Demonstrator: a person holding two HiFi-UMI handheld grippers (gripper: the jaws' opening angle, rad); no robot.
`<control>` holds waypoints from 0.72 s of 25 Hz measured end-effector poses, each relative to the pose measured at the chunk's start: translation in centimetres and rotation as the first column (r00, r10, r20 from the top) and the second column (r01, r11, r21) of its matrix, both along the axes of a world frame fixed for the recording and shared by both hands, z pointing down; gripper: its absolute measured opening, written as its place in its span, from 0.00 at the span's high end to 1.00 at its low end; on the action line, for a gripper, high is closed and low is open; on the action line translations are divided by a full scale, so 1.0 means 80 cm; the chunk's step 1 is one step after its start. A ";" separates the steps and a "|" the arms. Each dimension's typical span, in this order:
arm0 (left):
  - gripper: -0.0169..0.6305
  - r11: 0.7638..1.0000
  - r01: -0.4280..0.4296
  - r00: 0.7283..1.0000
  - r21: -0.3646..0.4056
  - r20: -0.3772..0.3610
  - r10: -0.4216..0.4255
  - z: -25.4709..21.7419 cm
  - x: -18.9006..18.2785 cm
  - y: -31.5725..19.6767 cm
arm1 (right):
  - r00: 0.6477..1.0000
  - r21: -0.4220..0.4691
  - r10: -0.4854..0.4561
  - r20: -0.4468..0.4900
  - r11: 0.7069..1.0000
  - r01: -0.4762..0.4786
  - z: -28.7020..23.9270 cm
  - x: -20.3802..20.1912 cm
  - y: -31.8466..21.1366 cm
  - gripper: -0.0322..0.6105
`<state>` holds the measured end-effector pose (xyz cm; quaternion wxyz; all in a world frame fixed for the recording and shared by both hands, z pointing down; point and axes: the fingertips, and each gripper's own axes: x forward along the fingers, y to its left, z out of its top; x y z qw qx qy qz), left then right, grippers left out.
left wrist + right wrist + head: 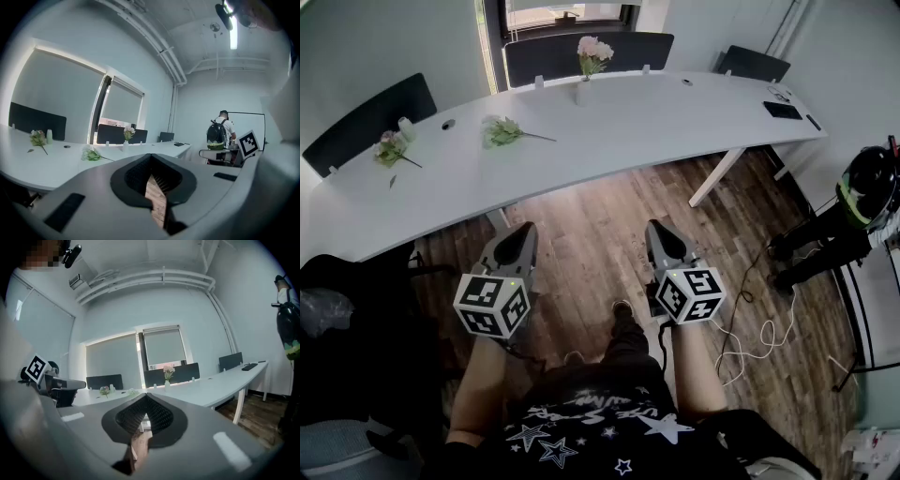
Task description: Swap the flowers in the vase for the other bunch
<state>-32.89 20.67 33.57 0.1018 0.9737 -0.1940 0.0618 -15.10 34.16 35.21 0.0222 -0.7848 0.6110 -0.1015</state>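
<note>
Left hand-held gripper (517, 246) closed and empty, right hand-held gripper (663, 239) likewise, side by side, nearly level

In the head view the vase (578, 92) is so small and pale against the white counter (675, 122) that its shape cannot be told, nor can the stems in it be counted. Just beside the bunch (391, 149) at the counter's left end stands a small pale item (405, 129), too small to name, and the flat dark things (782, 110) at the right end are equally unreadable. A person (861, 192) at the right is partly cut off by the picture's edge. The wearer's hands are hidden behind the marker cubes of the left hand-held gripper (523, 232) and the right hand-held gripper (661, 230). In each gripper view that gripper's own grey body covers the counter's near edge.
</note>
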 end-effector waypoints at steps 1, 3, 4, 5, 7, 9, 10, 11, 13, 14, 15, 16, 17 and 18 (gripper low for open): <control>0.96 1.000 -0.005 1.000 0.004 0.001 0.005 -0.001 0.001 0.001 | 1.000 0.000 0.000 -0.001 1.000 0.000 -0.001 -0.002 0.001 0.95; 0.96 1.000 -0.015 1.000 0.008 0.003 0.015 -0.003 0.002 0.003 | 1.000 0.000 0.002 -0.002 1.000 -0.002 -0.003 -0.004 0.002 0.95; 0.96 1.000 -0.018 1.000 0.008 0.003 0.018 -0.004 0.002 0.003 | 1.000 0.000 0.004 -0.003 1.000 -0.004 -0.004 -0.006 0.003 0.95; 0.96 1.000 -0.022 1.000 0.005 0.002 0.022 -0.004 0.002 0.003 | 1.000 -0.001 0.006 -0.004 1.000 -0.006 -0.005 -0.006 0.004 0.95; 0.96 1.000 -0.029 1.000 0.000 -0.001 0.029 -0.004 0.003 0.003 | 1.000 -0.005 0.008 -0.008 1.000 -0.008 -0.005 -0.008 0.005 0.95; 0.96 0.999 -0.035 0.999 -0.004 -0.004 0.035 -0.003 0.005 0.004 | 1.000 -0.011 0.008 -0.014 1.000 -0.008 -0.005 -0.009 0.006 0.95; 0.96 0.999 -0.037 0.999 -0.004 -0.005 0.037 -0.002 0.006 0.004 | 1.000 -0.013 0.009 -0.017 1.000 -0.009 -0.005 -0.009 0.006 0.95; 0.96 0.999 -0.039 0.999 -0.005 -0.006 0.039 -0.002 0.007 0.004 | 1.000 -0.016 0.009 -0.019 1.000 -0.010 -0.005 -0.008 0.007 0.95; 0.96 0.999 -0.042 0.999 -0.008 -0.009 0.042 -0.003 0.010 0.006 | 1.000 -0.019 0.004 -0.022 1.000 -0.005 -0.005 -0.009 0.009 0.95; 0.96 0.999 -0.044 0.999 -0.009 -0.010 0.044 -0.003 0.011 0.007 | 1.000 -0.019 -0.001 -0.022 1.000 0.000 -0.006 -0.009 0.009 0.95; 0.96 0.999 -0.046 0.999 -0.009 -0.010 0.046 -0.003 0.013 0.008 | 1.000 -0.018 -0.005 -0.022 1.000 0.005 -0.006 -0.010 0.009 0.95; 0.96 0.999 -0.048 0.999 -0.009 -0.009 0.048 -0.002 0.013 0.010 | 1.000 -0.015 -0.007 -0.022 1.000 0.007 -0.007 -0.011 0.009 0.95; 0.96 0.999 -0.050 0.999 -0.009 -0.008 0.050 -0.001 0.014 0.011 | 1.000 -0.011 -0.006 -0.022 1.000 0.006 -0.007 -0.010 0.009 0.95; 0.96 0.999 -0.051 0.999 -0.009 -0.006 0.051 0.000 0.015 0.012 | 1.000 -0.005 -0.003 -0.021 1.000 0.003 -0.008 -0.009 0.008 0.95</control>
